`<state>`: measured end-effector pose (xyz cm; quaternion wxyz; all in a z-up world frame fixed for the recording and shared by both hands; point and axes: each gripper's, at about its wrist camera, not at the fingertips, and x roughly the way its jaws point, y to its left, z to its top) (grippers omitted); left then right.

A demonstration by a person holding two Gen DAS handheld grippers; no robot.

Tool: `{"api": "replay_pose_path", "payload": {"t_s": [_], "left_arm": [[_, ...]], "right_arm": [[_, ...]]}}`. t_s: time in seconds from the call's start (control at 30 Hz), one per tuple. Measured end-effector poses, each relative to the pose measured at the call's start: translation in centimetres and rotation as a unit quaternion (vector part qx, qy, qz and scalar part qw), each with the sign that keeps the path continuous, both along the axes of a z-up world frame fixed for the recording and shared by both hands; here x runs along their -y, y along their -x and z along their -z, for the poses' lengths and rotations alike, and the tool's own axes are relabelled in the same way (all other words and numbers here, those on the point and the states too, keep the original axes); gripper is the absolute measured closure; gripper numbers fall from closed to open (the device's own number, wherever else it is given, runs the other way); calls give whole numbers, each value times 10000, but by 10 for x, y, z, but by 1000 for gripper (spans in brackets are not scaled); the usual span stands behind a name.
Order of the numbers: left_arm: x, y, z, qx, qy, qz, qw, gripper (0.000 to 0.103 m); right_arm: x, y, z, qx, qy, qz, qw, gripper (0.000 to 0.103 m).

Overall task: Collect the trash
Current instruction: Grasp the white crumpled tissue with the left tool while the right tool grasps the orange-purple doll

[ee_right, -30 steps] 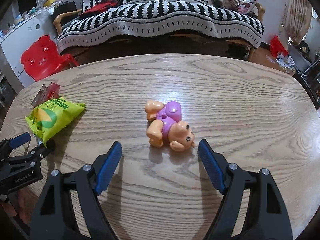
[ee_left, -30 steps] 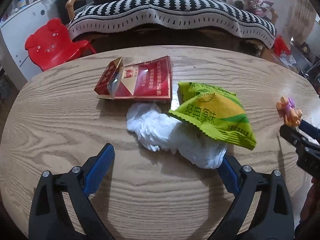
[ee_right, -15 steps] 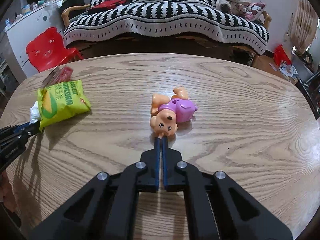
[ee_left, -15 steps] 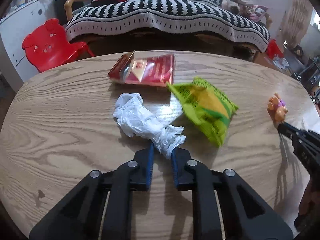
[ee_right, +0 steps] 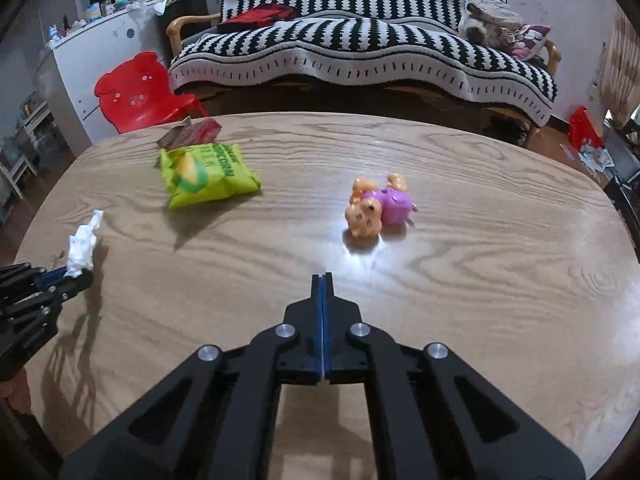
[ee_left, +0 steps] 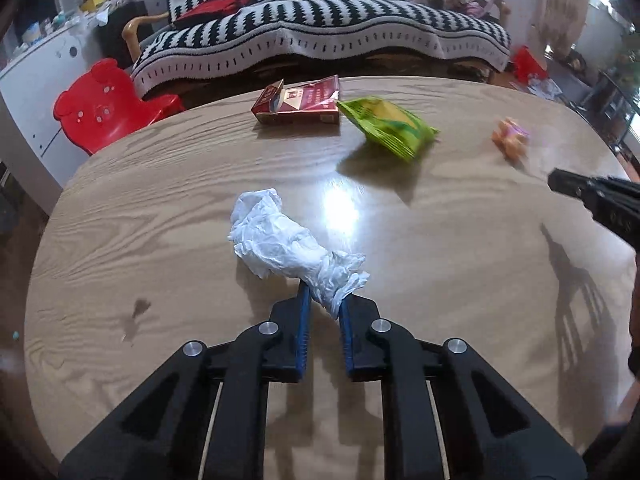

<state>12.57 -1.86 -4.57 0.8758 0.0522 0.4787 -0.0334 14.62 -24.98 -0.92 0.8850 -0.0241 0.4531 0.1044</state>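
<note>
Your left gripper (ee_left: pixel 323 300) pinches the white tissue (ee_left: pixel 288 246); your right gripper (ee_right: pixel 322 278) is clenched empty, the toy (ee_right: pixel 378 206) just ahead.

**Matte black grippers with blue-lined jaws**

The left gripper (ee_left: pixel 323 300) is built of matte black plastic: two angular arms that widen toward the camera, each with triangular cut-outs. Round silver screws mark the pivots, two on each arm. The inner faces of the jaws carry ribbed blue pads. Thin pale rods run lengthwise behind the arms. The right gripper (ee_right: pixel 322 280) has the same black frame, silver screws and blue lining. Small pale lettering on the left gripper's side is unreadable.
</note>
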Motion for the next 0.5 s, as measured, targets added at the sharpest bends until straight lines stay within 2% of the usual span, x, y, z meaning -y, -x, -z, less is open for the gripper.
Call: {"api": "replay_pose_path", "payload": {"t_s": [0.13,0.23,0.33,0.43,0.47,0.5], "left_arm": [[-7,37,-11,5,43,83,10000,91],[-14,50,-13,-44,199,24,9998,91],[-24,47,-10,-104,450,-183,9988,91],[-26,38,-9,-44,411,-261,9988,91],[-25,34,-8,-28,406,-277,9988,91],[-25,32,-8,-40,425,-270,9987,91]], "right_arm": [[19,5,-8,24,-344,359,9988,102],[22,0,-1,-45,-298,512,9982,102],[22,-13,12,-220,-230,609,9976,102],[19,-29,23,-378,-164,718,9966,97],[18,-35,26,-368,-191,727,9965,84],[18,-37,27,-328,-162,766,9964,54]]}}
